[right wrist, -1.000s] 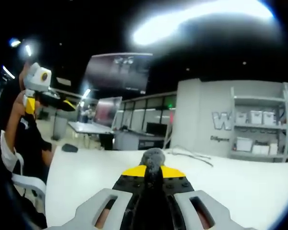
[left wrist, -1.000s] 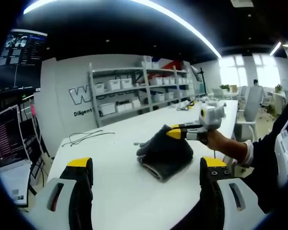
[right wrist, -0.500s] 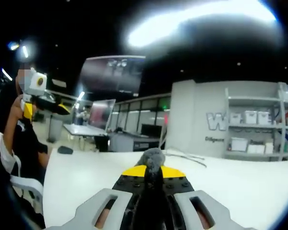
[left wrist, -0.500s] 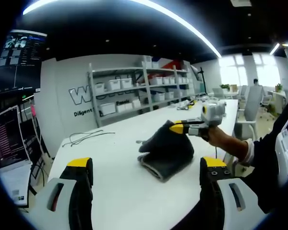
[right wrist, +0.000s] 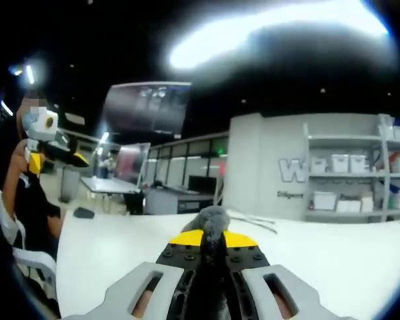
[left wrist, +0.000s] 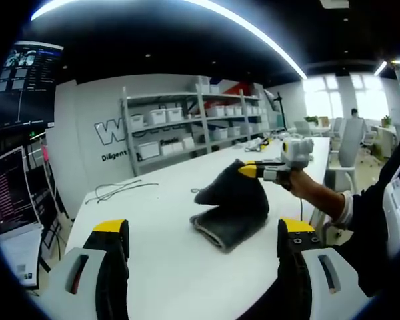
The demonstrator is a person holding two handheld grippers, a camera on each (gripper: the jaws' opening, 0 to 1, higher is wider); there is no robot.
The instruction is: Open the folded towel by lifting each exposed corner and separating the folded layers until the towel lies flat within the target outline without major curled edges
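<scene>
One corner of the towel (left wrist: 232,210) was held raised, clamped in the right gripper (left wrist: 251,171), the left gripper (left wrist: 199,240) was held apart, and most folds were left unopened on the tabletop (left wrist: 153,267).

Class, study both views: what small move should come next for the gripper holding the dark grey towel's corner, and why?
Probably carry the pinched corner up and away across the white table. The right gripper is shut on a corner of the dark grey folded towel, raising one layer into a peak while the lower folds lie bunched. The left gripper hangs open and apart.
</scene>
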